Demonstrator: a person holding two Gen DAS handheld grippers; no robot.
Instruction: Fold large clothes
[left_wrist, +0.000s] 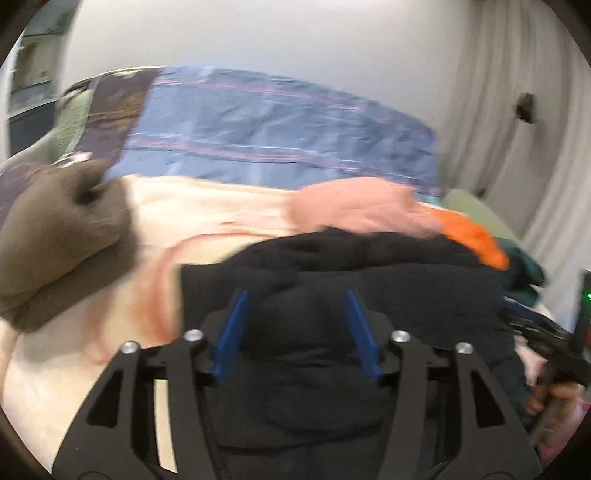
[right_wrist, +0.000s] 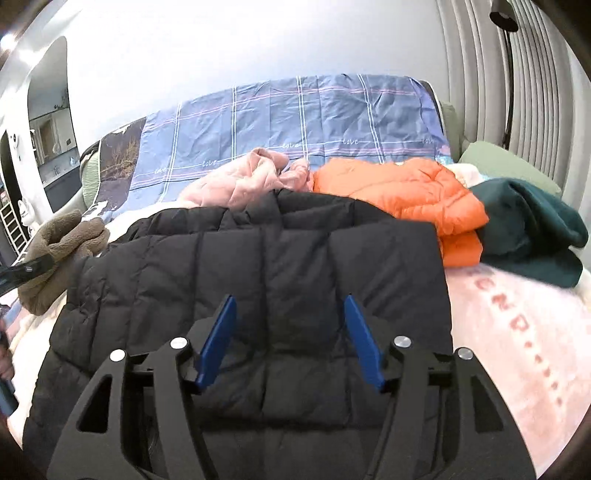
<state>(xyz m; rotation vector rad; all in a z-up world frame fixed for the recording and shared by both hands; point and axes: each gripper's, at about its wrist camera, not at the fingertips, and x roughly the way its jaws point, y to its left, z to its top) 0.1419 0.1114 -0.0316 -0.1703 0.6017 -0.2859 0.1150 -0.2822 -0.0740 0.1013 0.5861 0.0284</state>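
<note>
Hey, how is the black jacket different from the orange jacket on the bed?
The black jacket lies spread fairly flat across the near part of the bed; the orange jacket sits farther back, bunched in a puffy heap. The black jacket covers much more of the bed than the orange jacket. The black one lies right under both grippers; the orange one is beyond them. Both are quilted, padded jackets.

A: Identify the supporting surface.
B: A bed (right_wrist: 517, 332), topped with a pale pink blanket bearing red lettering.
A: List items lying on it.
B: Black quilted jacket (right_wrist: 258, 266) at centre; orange puffer jacket (right_wrist: 406, 192), pink garment (right_wrist: 240, 181), dark green fleece (right_wrist: 532, 229), brown fleece (right_wrist: 62, 240), blue checked sheet (right_wrist: 295, 122) behind.
</note>
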